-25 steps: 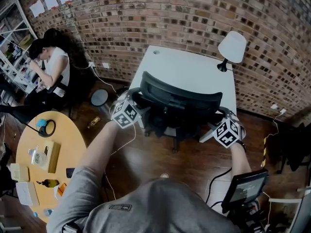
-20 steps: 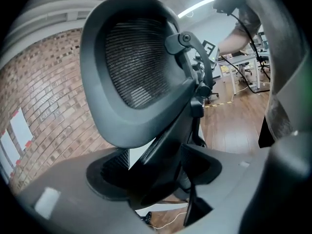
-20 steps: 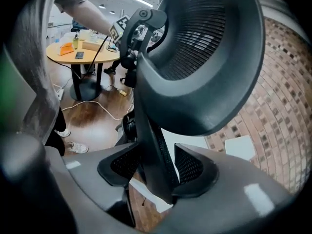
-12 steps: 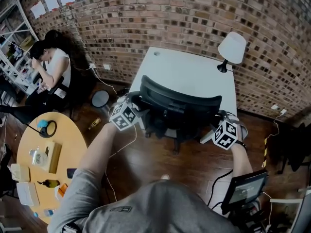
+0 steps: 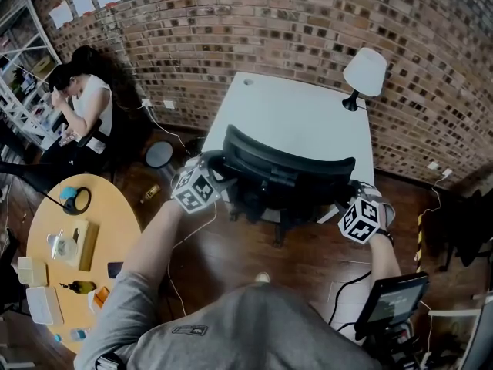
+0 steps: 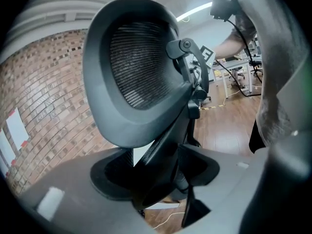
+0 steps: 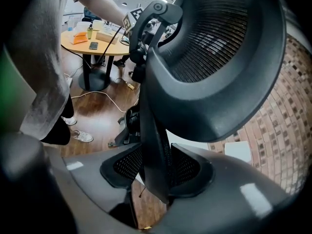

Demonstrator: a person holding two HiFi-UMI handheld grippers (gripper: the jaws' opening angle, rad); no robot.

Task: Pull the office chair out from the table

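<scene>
- Jaws on both sides have just been closing and now clamp the office chair (image 5: 289, 164). My L gripper (image 5: 218, 163) bites the backrest's side frame at 9 o'clock, and my R gripper (image 5: 344, 197) bites it at approx 4 o'clock.
- Each gripper view shows the black frame strut filling the gap between my pads (image 6: 112, 179), w/ no daylight either side.
- Chair pos: dead centre in head view, seat hard up against the near edge of the table (image 5: 296, 114), which lies at 12 o'clock from the backrest.
- Progress, my read: the grip is done, but the pull itself is barely started. Chair hasn't cleared the table, so nearly all the travel toward 6 o'clock is left.
- Backrest: black open mesh stretched in a thick, curved hard-plastic rim, rounded like a shield. Smooth and a bit glossy, so it could slip if I yank.
- Pads: dark w/ fine cross-hatched faces, should grab OK.
- Table top: white, flat, matte, rounded corners. A lamp (image 5: 364, 74) w/ a white shade sits at 1 o'clock on it.
- Floor (image 5: 308, 260): dark wood planks, hard. Chair base should roll easy, I reckon.
</scene>
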